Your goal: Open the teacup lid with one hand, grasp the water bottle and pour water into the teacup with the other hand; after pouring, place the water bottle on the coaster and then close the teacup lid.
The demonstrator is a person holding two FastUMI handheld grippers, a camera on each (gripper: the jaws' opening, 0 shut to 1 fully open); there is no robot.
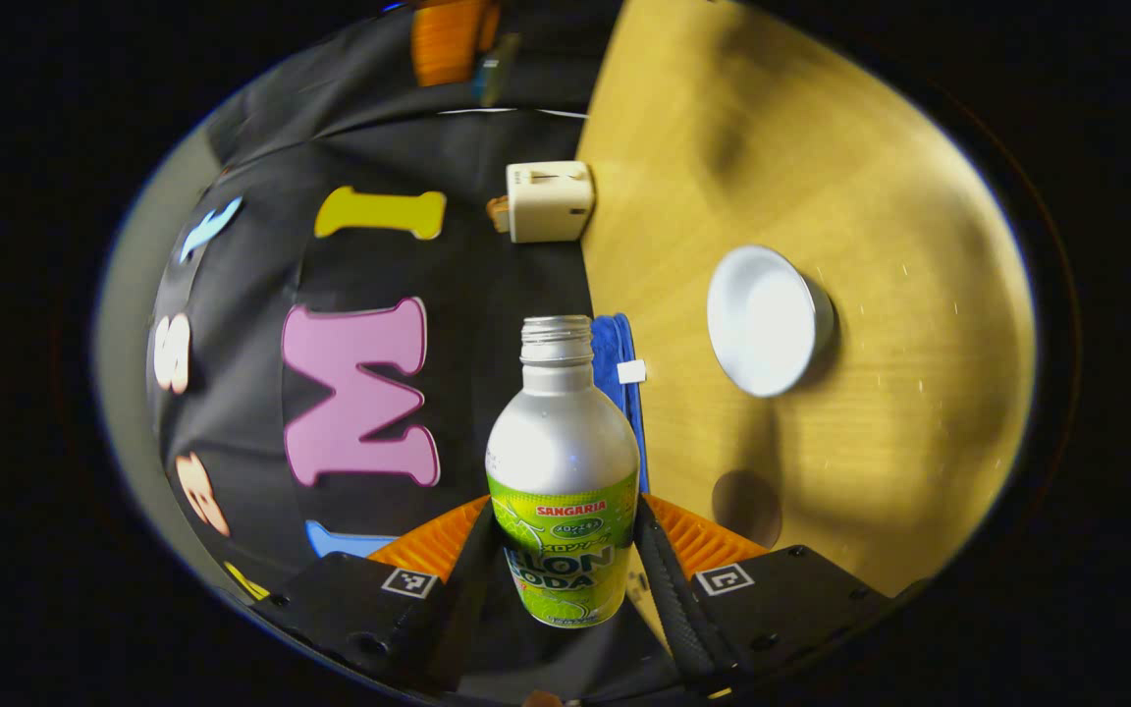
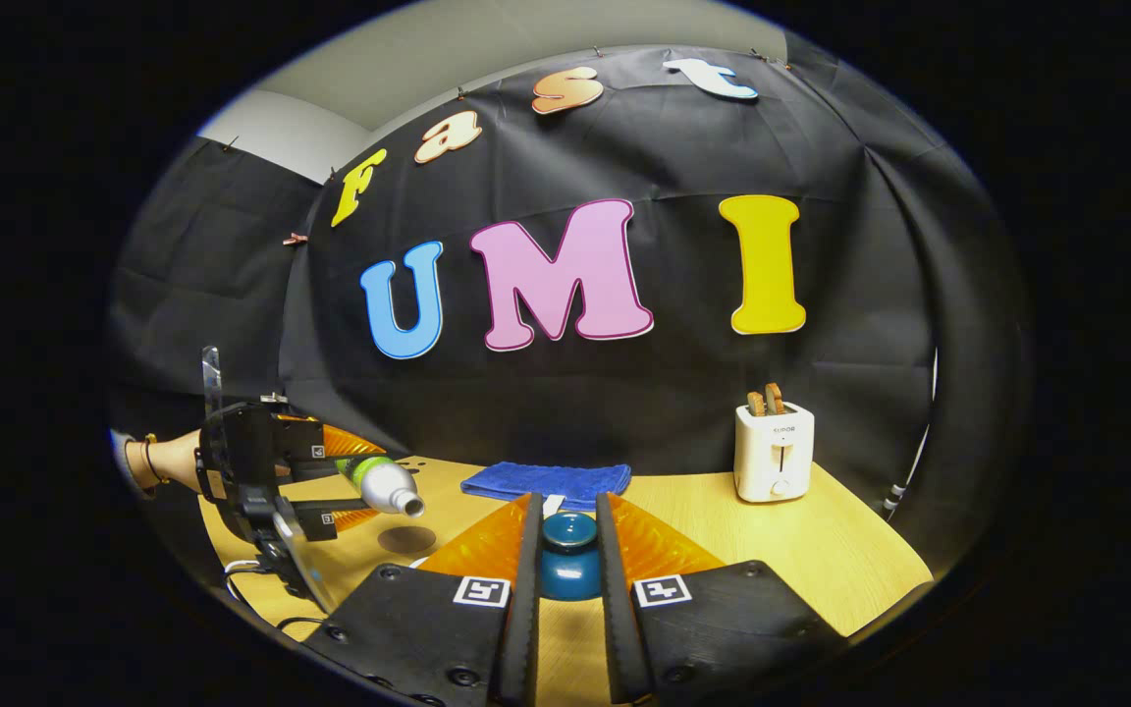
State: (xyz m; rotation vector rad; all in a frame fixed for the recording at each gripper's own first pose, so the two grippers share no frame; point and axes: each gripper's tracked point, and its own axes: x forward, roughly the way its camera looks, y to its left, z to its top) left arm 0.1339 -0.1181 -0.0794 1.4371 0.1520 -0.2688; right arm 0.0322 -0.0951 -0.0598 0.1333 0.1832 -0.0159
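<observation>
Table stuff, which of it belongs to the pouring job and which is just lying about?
In the job:
- water bottle, tipped sideways, clamped in the left tongs
- teacup, open
- teacup lid, held between the right tongs
- coaster, a dark disc on the table

Lying about:
- toaster with toast in its slots
- blue cloth

Non-task items I can see from my post:

1. Toaster (image 2: 774, 454), white, upright on the wooden table (image 2: 850, 550) close to the black wall cloth; two browned slices of toast (image 2: 765, 399) stand up out of its slots (its front lever faces me in the right gripper view).
2. Blue towel (image 2: 546, 482), folded flat, lying at the table's back edge, left of the toaster and well apart from it.
3. Cable (image 2: 251, 568), thin, at the table's near left edge.
</observation>
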